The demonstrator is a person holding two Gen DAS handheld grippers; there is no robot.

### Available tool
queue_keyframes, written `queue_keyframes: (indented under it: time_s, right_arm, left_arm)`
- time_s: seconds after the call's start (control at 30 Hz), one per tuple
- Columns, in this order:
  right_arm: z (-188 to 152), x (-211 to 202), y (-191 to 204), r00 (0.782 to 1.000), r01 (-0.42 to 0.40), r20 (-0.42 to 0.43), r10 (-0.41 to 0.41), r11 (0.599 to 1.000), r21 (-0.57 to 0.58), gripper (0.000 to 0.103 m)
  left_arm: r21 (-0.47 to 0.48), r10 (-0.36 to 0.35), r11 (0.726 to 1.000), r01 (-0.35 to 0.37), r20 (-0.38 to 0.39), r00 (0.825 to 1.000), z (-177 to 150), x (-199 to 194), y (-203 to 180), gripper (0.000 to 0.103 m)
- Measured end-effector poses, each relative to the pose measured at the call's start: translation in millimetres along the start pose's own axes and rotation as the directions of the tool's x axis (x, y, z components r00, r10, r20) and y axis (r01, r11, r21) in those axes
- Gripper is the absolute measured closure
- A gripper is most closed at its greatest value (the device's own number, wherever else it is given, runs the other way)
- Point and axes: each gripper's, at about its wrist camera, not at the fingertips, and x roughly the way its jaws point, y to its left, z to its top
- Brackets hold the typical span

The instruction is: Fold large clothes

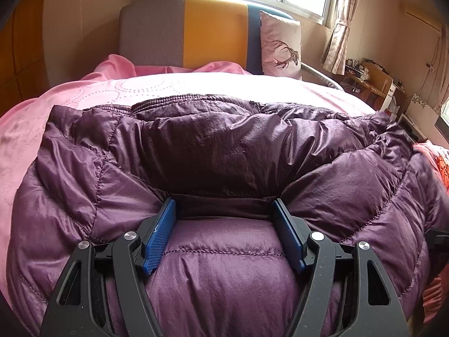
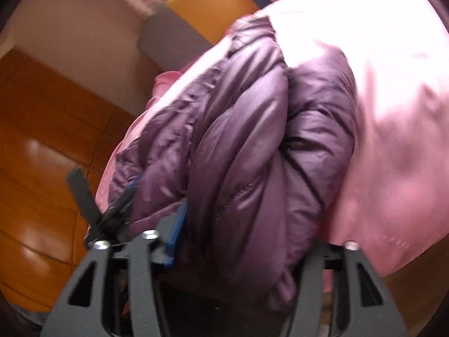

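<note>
A puffy purple down jacket [image 1: 224, 146] lies folded across a pink bedsheet [image 1: 39, 129]. My left gripper [image 1: 224, 206] holds its near edge: the blue pads [image 1: 160, 236] press into a thick roll of quilted fabric, with a dark hem band stretched between them. The right wrist view is blurred and tilted. There the jacket [image 2: 252, 129] bulges up between the fingers of my right gripper [image 2: 249, 224]. One blue pad [image 2: 176, 230] bears against the fabric and the other finger is hidden under it. The left gripper [image 2: 118, 202] shows at the jacket's left edge.
A grey, yellow and blue headboard [image 1: 196, 28] and a deer-print pillow [image 1: 280, 45] stand at the far end. A wooden desk [image 1: 373, 84] with clutter is at the right, and an orange cloth [image 1: 435, 165] lies by the jacket. A wooden floor [image 2: 42, 140] lies beside the bed.
</note>
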Motion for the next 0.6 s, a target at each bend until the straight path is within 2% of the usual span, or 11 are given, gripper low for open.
queue_keyframes:
  time_s: [0.13,0.3,0.4,0.47,0.53,0.6]
  right_arm:
    - [8,-13,53,0.999,-0.04,0.027,0.044,0.991,-0.126,0.07]
    - [9,-1,120,0.996,-0.084,0.017,0.093,0.957,-0.279,0.073]
    - [10,10,149,0.996,-0.081,0.004,0.087,0.934,-0.349,0.073]
    - [12,15,163,0.998,-0.053,0.0,0.057,0.921,-0.387,0.073]
    - [12,17,168,1.0,-0.029,-0.005,0.029,0.916,-0.401,0.073]
    - [8,18,172,1.0,-0.013,-0.009,0.01,0.913,-0.409,0.073]
  left_arm:
    - [0.01,0.02,1.0,-0.02,0.013,1.0,-3,1,-4,0.034]
    - [0.005,0.026,1.0,-0.027,0.01,1.0,-4,2,-8,0.035]
    - [-0.044,-0.059,0.997,0.059,-0.009,0.998,2,-7,4,0.035]
    - [-0.094,-0.123,0.988,0.121,-0.021,0.992,5,-19,19,0.035]
    - [-0.153,-0.184,0.972,0.181,-0.009,0.983,7,-42,39,0.035]
    - [-0.178,-0.202,0.963,0.202,0.02,0.979,7,-65,60,0.035]
